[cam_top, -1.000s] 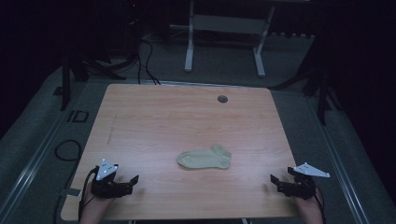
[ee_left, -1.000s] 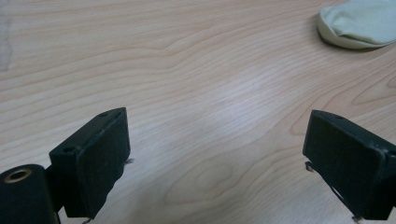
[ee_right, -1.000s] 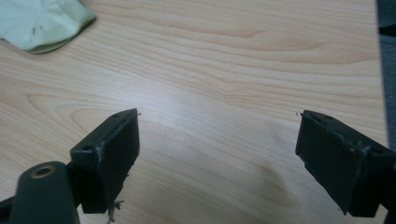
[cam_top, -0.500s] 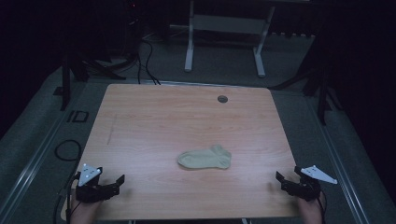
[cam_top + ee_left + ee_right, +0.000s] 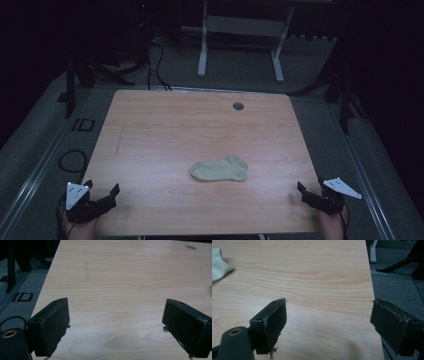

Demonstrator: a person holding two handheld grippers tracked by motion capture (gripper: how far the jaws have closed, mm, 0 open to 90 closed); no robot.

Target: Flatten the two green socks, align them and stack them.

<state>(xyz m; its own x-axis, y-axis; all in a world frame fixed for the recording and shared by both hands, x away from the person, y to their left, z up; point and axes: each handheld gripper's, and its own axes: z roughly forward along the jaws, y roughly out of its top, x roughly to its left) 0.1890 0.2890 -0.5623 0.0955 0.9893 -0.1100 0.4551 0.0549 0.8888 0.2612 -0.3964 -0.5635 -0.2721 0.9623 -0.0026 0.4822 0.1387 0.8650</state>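
I had both claws parked at the near corners of the surface, a rectangular slab of pale wood-grain laminate with rounded corners and a small round dark grommet near its far edge. The sock lay flat a little right of centre and toward the near side, a soft, cream-coloured ankle sock of knitted fabric, its toe end rounded to the left and its cuff bunched up at the right. It sat well apart from both claws.

My left claw was at the near left corner, its jaws spread wide and empty; in the left gripper view the two blocky black pads looked matte and slightly scuffed, with bare wood grain between them. A grey three-cornered plate rode on top of it.

My right claw was at the near right corner, jaws likewise wide with nothing between them. In the right gripper view one pad hung over the wood and the other reached past the edge, above the grey carpeted floor. The sock's pale edge showed at far left there.
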